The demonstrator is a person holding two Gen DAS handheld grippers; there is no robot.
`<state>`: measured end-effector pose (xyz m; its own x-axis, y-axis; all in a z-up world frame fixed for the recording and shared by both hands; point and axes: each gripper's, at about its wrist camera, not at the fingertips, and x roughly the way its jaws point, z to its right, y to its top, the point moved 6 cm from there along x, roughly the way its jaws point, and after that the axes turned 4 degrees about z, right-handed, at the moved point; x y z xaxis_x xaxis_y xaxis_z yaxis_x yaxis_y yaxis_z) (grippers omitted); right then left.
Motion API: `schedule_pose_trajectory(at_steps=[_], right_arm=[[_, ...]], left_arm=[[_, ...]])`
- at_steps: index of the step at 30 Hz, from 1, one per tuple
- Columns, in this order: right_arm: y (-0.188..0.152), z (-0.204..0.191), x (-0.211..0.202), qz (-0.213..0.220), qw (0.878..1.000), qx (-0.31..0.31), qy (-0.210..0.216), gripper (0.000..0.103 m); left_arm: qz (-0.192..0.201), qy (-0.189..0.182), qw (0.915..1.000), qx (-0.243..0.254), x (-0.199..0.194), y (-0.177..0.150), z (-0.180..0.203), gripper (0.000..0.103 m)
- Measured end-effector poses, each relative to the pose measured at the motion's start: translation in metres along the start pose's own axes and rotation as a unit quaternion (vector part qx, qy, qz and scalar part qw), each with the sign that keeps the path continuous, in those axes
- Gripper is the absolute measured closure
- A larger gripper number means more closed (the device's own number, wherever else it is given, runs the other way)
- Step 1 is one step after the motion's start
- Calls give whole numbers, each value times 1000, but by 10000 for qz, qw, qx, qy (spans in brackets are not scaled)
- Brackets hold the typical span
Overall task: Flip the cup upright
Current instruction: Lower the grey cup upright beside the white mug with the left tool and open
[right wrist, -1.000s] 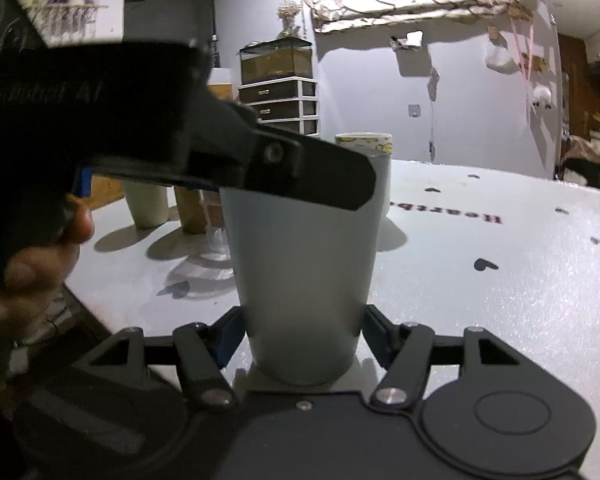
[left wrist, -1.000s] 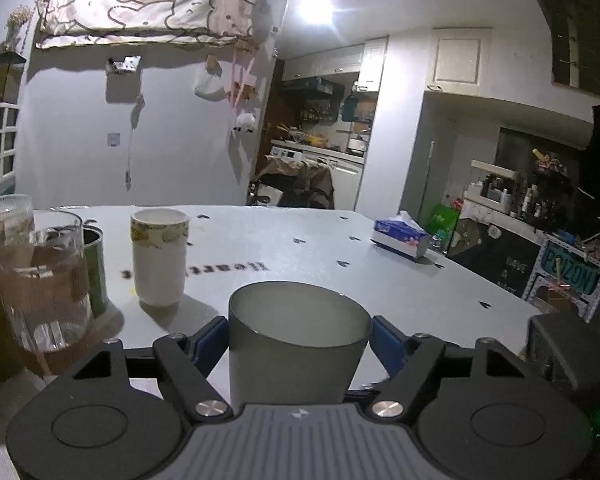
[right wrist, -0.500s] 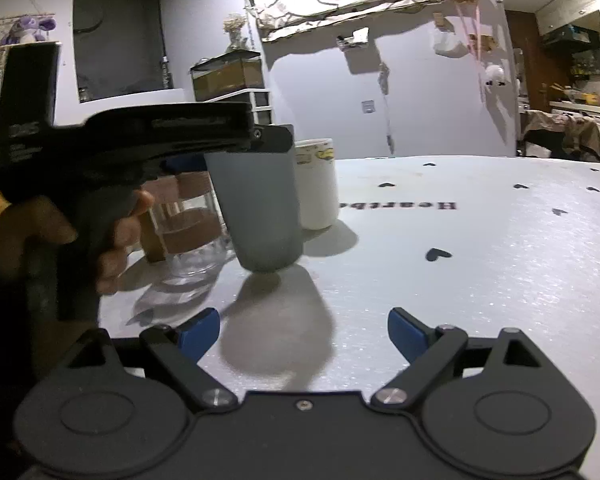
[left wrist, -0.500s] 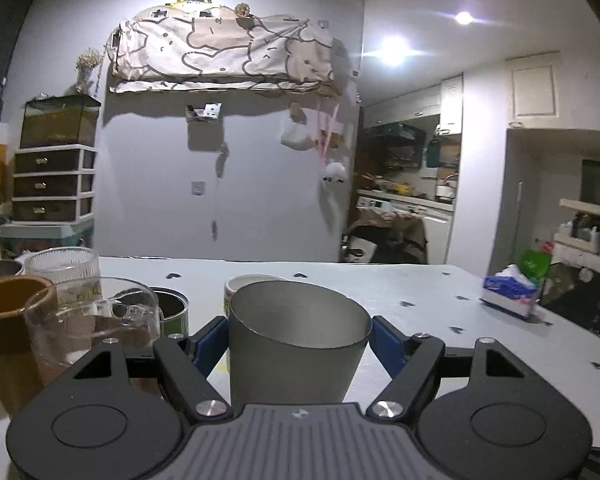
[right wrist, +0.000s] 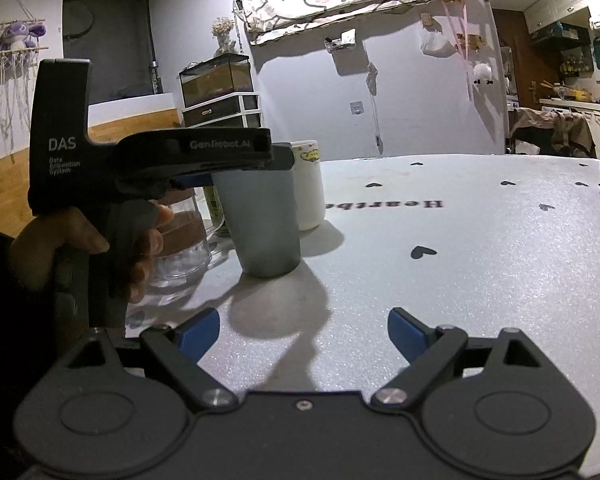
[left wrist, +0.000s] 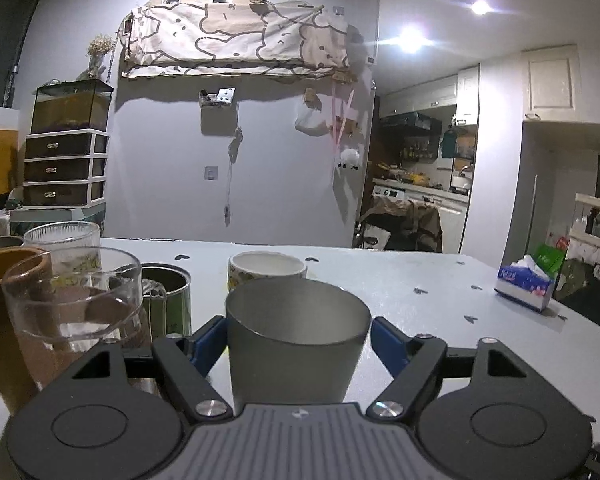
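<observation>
since half a second before, the left gripper (left wrist: 298, 334) had brought the grey cup (left wrist: 296, 336) lower, so that in the right wrist view its base sat on, or just above, the white table (right wrist: 480, 264), in the left centre of the frame; contact could not be settled. a second before, the right gripper (right wrist: 304, 332) had been around the cup; now it stood back, jaws wide apart and holding nothing, low in that frame. the left gripper was closed on the cup's sides near the rim. the cup's long axis ran vertical, mouth pointing up, narrower base down. it stood just beside the white mug (right wrist: 310, 184) and the glass (left wrist: 72, 296). the flip looked done; only the release seemed left.
</observation>
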<state>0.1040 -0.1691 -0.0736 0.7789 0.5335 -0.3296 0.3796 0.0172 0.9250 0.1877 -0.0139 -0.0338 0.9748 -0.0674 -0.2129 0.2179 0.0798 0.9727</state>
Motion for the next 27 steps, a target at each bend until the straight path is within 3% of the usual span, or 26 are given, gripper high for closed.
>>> schedule_pose_trajectory(at_steps=[9, 17, 27], right_arm=[[13, 3, -10, 183, 9997, 128, -18, 12], [37, 5, -26, 553, 9983, 49, -183, 12], [52, -3, -42, 830, 9962, -90, -232, 11]], left_arm=[[4, -59, 9999, -149, -35, 13, -8, 10], [86, 143, 9998, -132, -80, 27, -28, 6], [96, 338, 9993, -87, -128, 17, -45, 0]])
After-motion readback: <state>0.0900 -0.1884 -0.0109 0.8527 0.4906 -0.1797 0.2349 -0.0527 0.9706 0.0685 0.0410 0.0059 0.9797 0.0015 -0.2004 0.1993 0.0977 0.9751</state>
